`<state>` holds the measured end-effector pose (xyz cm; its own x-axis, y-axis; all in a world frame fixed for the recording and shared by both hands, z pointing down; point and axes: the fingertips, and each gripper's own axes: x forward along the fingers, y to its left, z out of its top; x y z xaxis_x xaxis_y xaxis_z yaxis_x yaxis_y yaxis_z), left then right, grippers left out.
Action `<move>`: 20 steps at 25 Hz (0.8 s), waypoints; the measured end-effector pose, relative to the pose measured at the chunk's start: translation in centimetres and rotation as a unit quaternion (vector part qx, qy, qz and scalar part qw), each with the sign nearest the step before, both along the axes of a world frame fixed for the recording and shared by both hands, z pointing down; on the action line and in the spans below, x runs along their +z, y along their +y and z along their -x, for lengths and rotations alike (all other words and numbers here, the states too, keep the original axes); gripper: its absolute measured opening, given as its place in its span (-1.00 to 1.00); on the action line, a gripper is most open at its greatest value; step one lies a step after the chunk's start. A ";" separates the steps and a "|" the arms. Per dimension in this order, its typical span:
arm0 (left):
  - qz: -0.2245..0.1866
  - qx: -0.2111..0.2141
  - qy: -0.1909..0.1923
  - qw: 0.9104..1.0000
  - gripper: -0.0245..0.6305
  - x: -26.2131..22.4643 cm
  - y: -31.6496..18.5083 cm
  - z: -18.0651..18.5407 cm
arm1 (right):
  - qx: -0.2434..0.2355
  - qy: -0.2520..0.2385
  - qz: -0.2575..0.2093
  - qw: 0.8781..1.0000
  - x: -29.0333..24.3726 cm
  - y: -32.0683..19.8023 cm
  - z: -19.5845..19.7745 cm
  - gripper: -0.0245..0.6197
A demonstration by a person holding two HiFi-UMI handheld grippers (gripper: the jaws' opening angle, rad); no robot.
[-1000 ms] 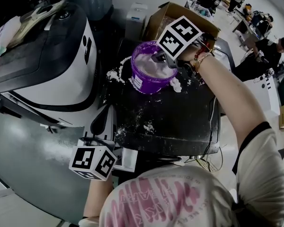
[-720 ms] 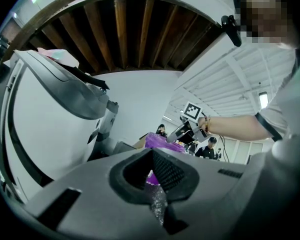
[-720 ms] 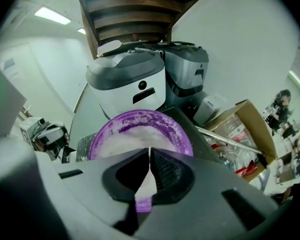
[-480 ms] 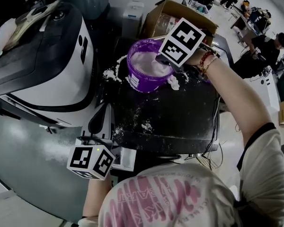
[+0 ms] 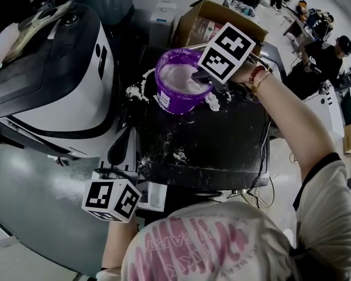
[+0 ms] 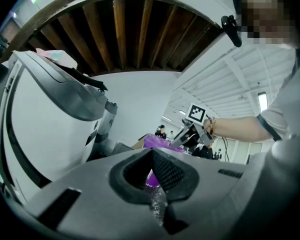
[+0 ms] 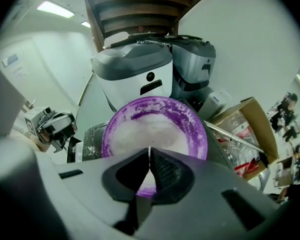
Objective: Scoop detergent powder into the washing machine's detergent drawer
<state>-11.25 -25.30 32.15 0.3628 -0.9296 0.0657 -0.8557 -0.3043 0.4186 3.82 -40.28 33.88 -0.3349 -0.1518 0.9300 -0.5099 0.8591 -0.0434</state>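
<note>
A purple tub (image 5: 176, 92) of white powder stands on the black table (image 5: 222, 151); it fills the middle of the right gripper view (image 7: 155, 129). My right gripper (image 5: 203, 76) points steeply down over the tub's right rim. Its jaws are shut, with a thin white strip (image 7: 149, 152) pinched at their tips; what that strip belongs to is hidden. My left gripper (image 5: 127, 136) is held level at the table's near left corner, beside the white washing machine (image 5: 64, 86). Its jaws (image 6: 152, 154) are shut with nothing between them. A small white open compartment (image 5: 151, 196) sits under the table's front edge.
Spilled powder (image 5: 137, 91) lies left of the tub, and more of it is scattered across the table. A white lump (image 5: 212, 102) rests by the tub's right side. An open cardboard box (image 5: 205, 22) stands behind the tub. People stand at the far right.
My right gripper has shifted slightly sideways over the tub's rim, still shut. My left gripper has stayed where it was.
</note>
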 end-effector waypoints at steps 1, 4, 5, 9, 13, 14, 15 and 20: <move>0.000 -0.001 0.000 1.000 -0.92 0.0 0.1 0.0 | 0.003 -0.004 0.003 1.000 0.0 0.1 0.0 -0.91; -0.002 -0.001 0.000 1.000 -0.92 -0.1 0.2 0.1 | 0.009 -0.013 0.012 1.000 0.0 0.5 0.1 -0.91; -0.002 -0.001 0.000 1.000 -0.92 0.0 0.2 0.1 | 0.010 -0.015 0.013 1.000 0.0 0.6 0.1 -0.91; -0.003 -0.001 0.001 1.000 -0.92 -0.1 0.4 0.1 | 0.015 -0.020 0.014 1.000 -0.2 0.8 0.1 -0.91; -0.004 -0.002 0.001 1.000 -0.92 -0.3 0.6 0.0 | 0.020 -0.026 0.018 0.999 -0.3 1.0 0.1 -0.91; -0.004 -0.002 0.002 1.000 -0.92 -0.3 0.6 0.0 | 0.021 -0.027 0.018 0.999 -0.3 1.1 0.1 -0.91; -0.005 -0.001 0.001 1.000 -0.92 -0.4 0.7 -0.1 | 0.022 -0.028 0.019 0.999 -0.3 1.2 0.1 -0.91; -0.006 0.001 -0.002 1.000 -0.92 -0.5 0.9 -0.3 | 0.029 -0.040 0.022 0.999 -0.4 1.6 0.1 -0.91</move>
